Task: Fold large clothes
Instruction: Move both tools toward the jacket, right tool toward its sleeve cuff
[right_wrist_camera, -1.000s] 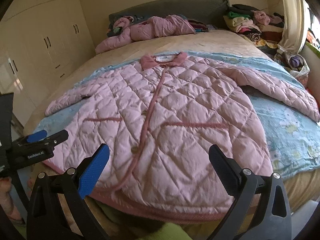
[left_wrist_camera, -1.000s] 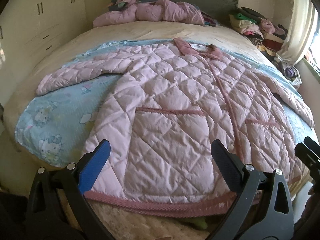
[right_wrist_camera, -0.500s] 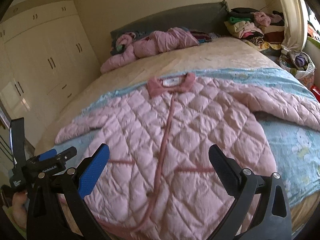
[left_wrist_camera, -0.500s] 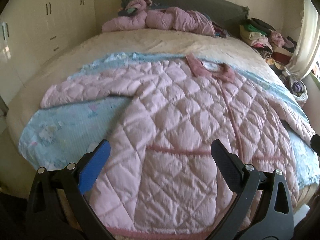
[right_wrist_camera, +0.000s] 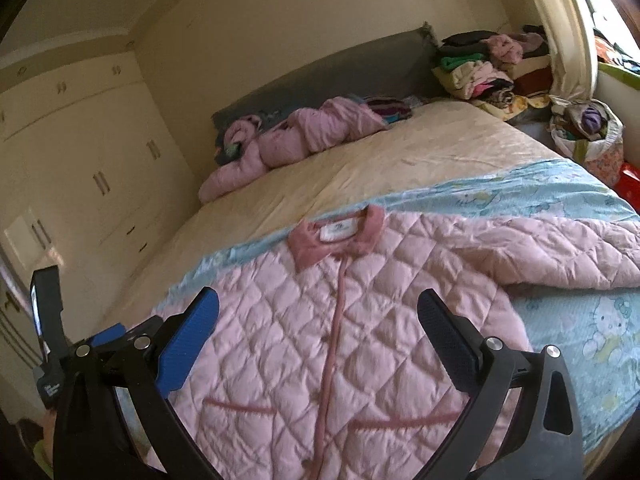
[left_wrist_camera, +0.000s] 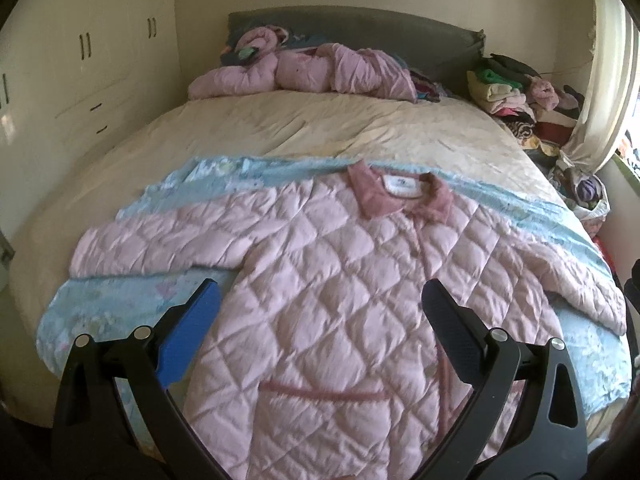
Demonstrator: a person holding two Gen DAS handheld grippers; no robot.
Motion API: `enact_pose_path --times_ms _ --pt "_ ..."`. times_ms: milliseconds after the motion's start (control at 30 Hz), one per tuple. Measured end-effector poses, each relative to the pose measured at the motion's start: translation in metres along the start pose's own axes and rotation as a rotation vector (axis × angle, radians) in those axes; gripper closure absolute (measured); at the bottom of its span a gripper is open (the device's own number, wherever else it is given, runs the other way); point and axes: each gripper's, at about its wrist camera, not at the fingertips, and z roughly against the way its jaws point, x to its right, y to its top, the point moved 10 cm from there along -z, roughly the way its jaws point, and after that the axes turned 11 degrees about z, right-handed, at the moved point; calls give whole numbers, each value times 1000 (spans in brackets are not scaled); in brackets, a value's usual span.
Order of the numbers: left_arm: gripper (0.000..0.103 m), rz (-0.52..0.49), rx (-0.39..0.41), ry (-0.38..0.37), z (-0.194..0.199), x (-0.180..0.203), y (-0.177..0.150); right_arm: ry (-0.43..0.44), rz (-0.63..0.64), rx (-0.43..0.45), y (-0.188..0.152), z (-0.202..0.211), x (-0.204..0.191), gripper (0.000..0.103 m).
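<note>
A large pink quilted jacket (left_wrist_camera: 340, 280) lies flat and face up on a light blue printed blanket (left_wrist_camera: 104, 308) on the bed, collar toward the headboard, both sleeves spread out. It also shows in the right wrist view (right_wrist_camera: 360, 320). My left gripper (left_wrist_camera: 320, 308) is open and empty, held above the jacket's lower left body. My right gripper (right_wrist_camera: 318, 320) is open and empty above the jacket's front placket. The left gripper's body (right_wrist_camera: 52, 340) shows at the left edge of the right wrist view. The jacket's hem is hidden below both views.
The cream bed cover (left_wrist_camera: 320, 128) stretches to a grey headboard (left_wrist_camera: 360, 36). Crumpled pink jackets (left_wrist_camera: 304, 72) lie by the headboard. Stacked clothes (left_wrist_camera: 516, 96) and a curtain (left_wrist_camera: 600, 80) are at the right. White wardrobes (left_wrist_camera: 80, 60) stand at the left.
Both grippers have risen and tilted up from the jacket's hem toward its chest and collar. The hem has dropped out of view. The jaws stay open.
</note>
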Motion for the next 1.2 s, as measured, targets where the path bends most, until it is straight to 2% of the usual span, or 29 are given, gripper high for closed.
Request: enact_pose_path --times_ms 367,700,867,1200 --pt "9 -43 9 -56 -21 59 49 -93 -118 58 50 -5 71 4" --pt "9 -56 -2 -97 -44 106 73 -219 -295 135 83 7 170 4" --pt "9 -66 -16 -88 -61 126 69 -282 -387 118 70 6 220 4" --pt "9 -135 -77 -96 -101 160 27 -386 -546 92 23 -3 302 4"
